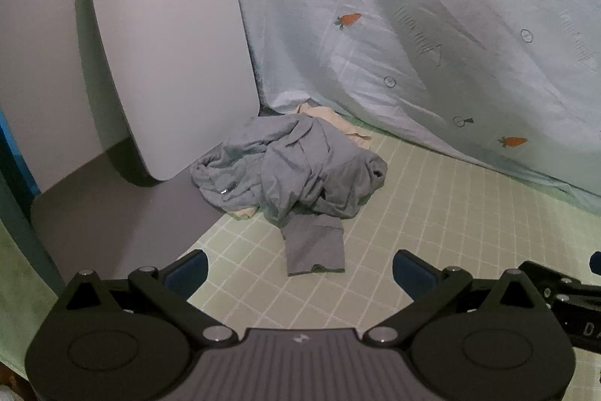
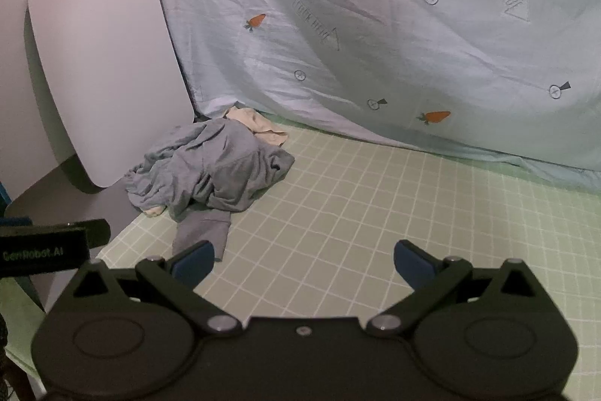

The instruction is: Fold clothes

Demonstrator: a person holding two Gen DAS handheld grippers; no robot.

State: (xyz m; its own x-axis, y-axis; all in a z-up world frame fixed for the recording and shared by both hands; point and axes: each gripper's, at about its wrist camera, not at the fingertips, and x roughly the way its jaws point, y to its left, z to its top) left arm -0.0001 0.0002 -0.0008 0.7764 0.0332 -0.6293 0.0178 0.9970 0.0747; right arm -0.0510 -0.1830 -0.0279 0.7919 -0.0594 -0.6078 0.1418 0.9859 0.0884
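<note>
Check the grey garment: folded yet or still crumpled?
Crumpled. The grey garment lies bunched in a heap on the green mat, one sleeve trailing out; neither gripper touches it.

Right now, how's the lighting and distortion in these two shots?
Left wrist view: dim, purplish cast, fisheye-bent grid lines on the green mat, dark corner vignette. Right wrist view: the same dimness, a broad shadow across the carrot-print sheet, the grey garment fairly sharp.
</note>
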